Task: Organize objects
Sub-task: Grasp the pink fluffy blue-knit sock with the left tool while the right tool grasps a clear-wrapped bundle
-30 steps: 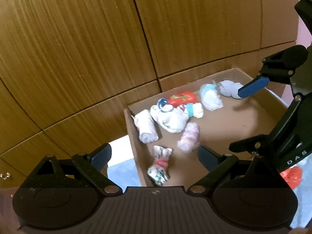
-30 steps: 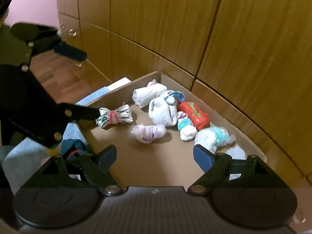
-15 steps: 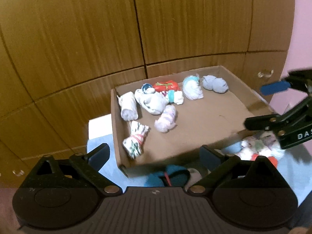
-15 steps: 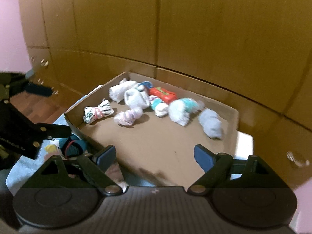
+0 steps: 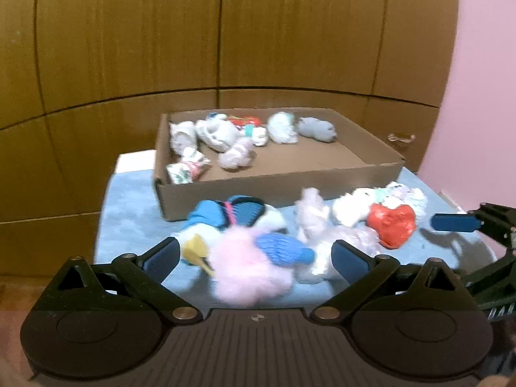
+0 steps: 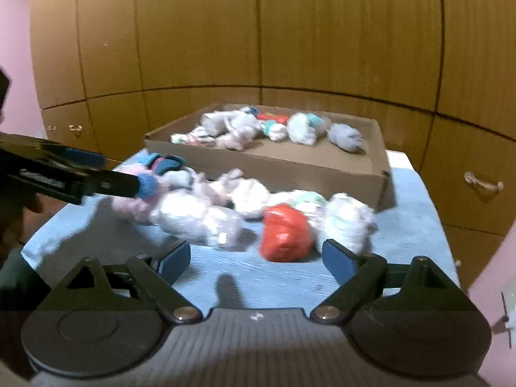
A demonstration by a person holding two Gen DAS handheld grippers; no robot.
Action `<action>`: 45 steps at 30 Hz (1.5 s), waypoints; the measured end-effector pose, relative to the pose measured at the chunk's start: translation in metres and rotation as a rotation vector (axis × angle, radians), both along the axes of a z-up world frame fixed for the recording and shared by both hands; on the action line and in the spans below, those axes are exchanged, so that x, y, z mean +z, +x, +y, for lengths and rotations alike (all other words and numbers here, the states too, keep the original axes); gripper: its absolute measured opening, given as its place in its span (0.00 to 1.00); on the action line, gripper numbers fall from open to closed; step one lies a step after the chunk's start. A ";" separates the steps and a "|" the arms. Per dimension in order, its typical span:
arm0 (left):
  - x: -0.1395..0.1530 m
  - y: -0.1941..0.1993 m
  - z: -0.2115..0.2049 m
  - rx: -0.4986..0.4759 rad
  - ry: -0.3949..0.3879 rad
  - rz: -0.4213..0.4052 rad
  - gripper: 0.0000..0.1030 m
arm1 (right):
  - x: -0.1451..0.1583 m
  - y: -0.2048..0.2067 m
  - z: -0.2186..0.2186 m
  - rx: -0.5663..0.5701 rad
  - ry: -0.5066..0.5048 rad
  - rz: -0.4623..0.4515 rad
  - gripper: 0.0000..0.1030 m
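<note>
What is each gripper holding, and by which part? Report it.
Nothing is held. The left gripper and the right gripper are both open above the loose socks on the blue cloth.

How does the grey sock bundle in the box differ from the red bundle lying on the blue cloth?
The grey bundle already lies inside the cardboard box, at the end of the row; the red bundle lies outside the box on the blue cloth. The grey one lies a little apart from its neighbours; the red one is pressed against pale bundles. Grey is dull, red is vivid. Both look like rolled-up socks.
</note>
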State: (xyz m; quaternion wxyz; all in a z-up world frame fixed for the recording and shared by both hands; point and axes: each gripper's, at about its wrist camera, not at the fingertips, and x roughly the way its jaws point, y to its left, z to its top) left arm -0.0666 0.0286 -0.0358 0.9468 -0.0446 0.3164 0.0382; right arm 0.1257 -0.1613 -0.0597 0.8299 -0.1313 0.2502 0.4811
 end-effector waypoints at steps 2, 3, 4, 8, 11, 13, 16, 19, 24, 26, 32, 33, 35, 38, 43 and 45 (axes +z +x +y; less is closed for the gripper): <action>-0.005 0.007 0.003 -0.003 -0.046 0.011 0.98 | 0.001 -0.009 0.004 0.036 0.019 -0.038 0.84; -0.007 0.010 0.006 -0.004 -0.070 0.016 0.98 | 0.002 -0.012 0.008 0.063 0.028 -0.054 0.84; -0.010 0.013 0.008 -0.003 -0.094 0.019 0.98 | 0.002 -0.015 0.011 0.082 0.031 -0.069 0.84; -0.018 0.022 0.010 -0.013 -0.118 0.038 0.98 | -0.005 -0.015 0.024 0.116 0.007 -0.094 0.84; -0.026 0.028 0.014 -0.026 -0.149 0.057 0.99 | -0.010 -0.016 0.034 0.147 -0.015 -0.118 0.84; -0.028 0.031 0.017 -0.031 -0.170 0.059 0.99 | -0.012 -0.015 0.041 0.179 -0.030 -0.136 0.83; -0.029 0.031 0.020 -0.044 -0.198 0.062 0.97 | -0.012 -0.016 0.049 0.226 -0.055 -0.168 0.83; -0.031 0.028 0.026 -0.059 -0.255 0.069 0.89 | -0.015 -0.012 0.057 0.284 -0.089 -0.178 0.81; -0.026 0.022 0.035 -0.094 -0.318 0.062 0.58 | -0.017 -0.003 0.062 0.342 -0.130 -0.154 0.70; -0.024 0.020 0.034 -0.095 -0.298 0.064 0.56 | -0.014 0.000 0.060 0.341 -0.126 -0.138 0.61; -0.022 0.012 0.034 -0.096 -0.293 0.064 0.56 | -0.008 0.002 0.052 0.337 -0.124 -0.114 0.55; -0.024 0.012 0.035 -0.093 -0.290 0.069 0.56 | -0.007 0.001 0.051 0.342 -0.128 -0.107 0.53; -0.023 0.012 0.037 -0.086 -0.294 0.067 0.56 | -0.004 -0.001 0.050 0.339 -0.132 -0.103 0.52; -0.020 0.014 0.036 -0.086 -0.263 0.062 0.58 | 0.004 -0.001 0.047 0.343 -0.132 -0.087 0.46; -0.024 0.020 0.032 -0.097 -0.225 0.069 0.66 | 0.000 0.007 0.048 0.332 -0.154 -0.047 0.47; -0.026 0.025 0.032 -0.097 -0.214 0.072 0.69 | -0.002 0.010 0.050 0.345 -0.152 -0.031 0.47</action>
